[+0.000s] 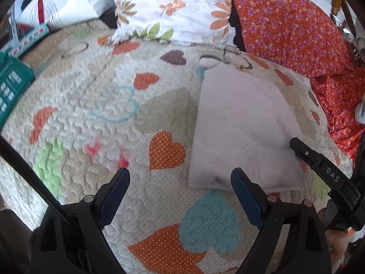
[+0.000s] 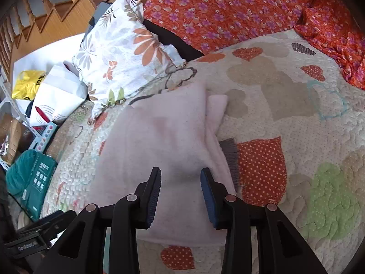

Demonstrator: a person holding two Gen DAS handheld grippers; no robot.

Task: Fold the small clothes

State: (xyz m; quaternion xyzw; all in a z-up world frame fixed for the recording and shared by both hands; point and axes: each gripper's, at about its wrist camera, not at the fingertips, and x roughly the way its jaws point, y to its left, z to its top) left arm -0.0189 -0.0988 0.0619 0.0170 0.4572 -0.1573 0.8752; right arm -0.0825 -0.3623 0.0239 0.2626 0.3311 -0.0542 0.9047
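A pale pink garment point(image 1: 241, 125) lies folded into a long rectangle on the heart-patterned quilt point(image 1: 91, 114). My left gripper point(image 1: 180, 173) hangs open over the quilt just left of the garment's near corner, with nothing between its fingers. In the right wrist view the same garment point(image 2: 164, 132) lies flat below my right gripper point(image 2: 180, 172). Its jaws stand partly apart above the cloth and pinch nothing. A grey ribbed edge point(image 2: 230, 150) peeks out from under the garment's right side. One of the right gripper's fingers point(image 1: 303, 153) shows over the garment's right edge.
A floral pillow point(image 2: 121, 52) and an orange flowered sheet point(image 2: 228, 6) lie at the far side of the quilt point(image 2: 285, 91). A green package point(image 2: 29, 178), a white bag point(image 2: 59, 96) and a yellow bag point(image 2: 27, 84) sit off the left edge. Wooden stairs point(image 2: 45, 11) rise behind.
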